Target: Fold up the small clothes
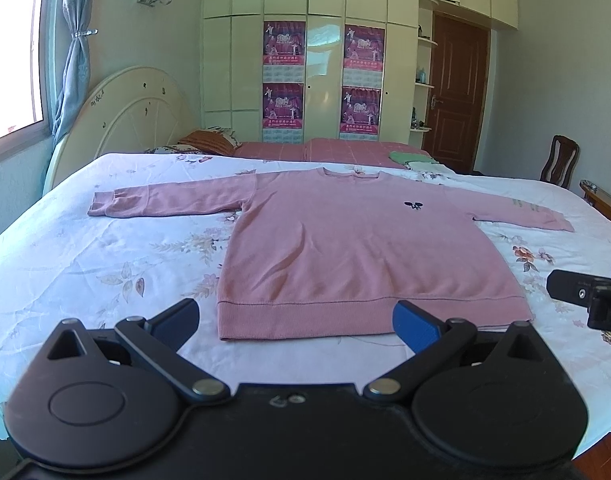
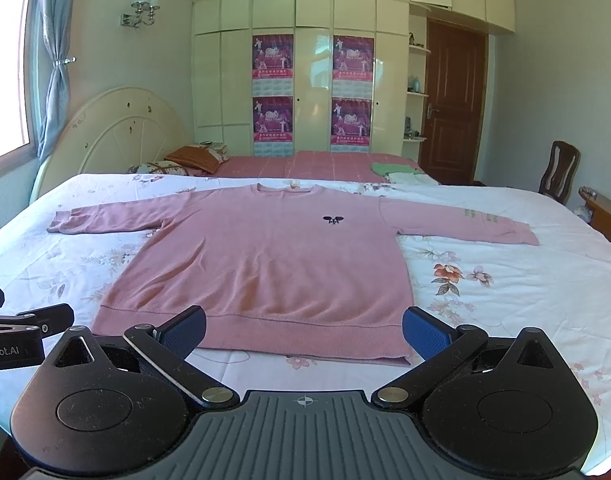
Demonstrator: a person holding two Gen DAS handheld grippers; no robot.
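A pink long-sleeved sweater [image 1: 345, 240] [image 2: 273, 260] lies flat and face up on the floral bedsheet [image 1: 85, 264] [image 2: 505, 280], sleeves spread to both sides, hem nearest me. My left gripper [image 1: 295, 320] hovers open just short of the hem, toward its left half, with nothing between its blue pads [image 1: 415, 330]. My right gripper [image 2: 303, 330] is open too, in front of the hem's right half, empty. Each gripper shows at the other view's edge: the right gripper [image 1: 585, 292] and the left gripper [image 2: 21, 328].
A green folded garment [image 1: 409, 158] [image 2: 393, 170] lies at the bed's far right. Pillows [image 1: 209, 142] and a cream headboard [image 2: 117, 132] are at the far left. A wooden chair [image 2: 559, 172] and a bed-frame edge [image 1: 603, 200] stand to the right.
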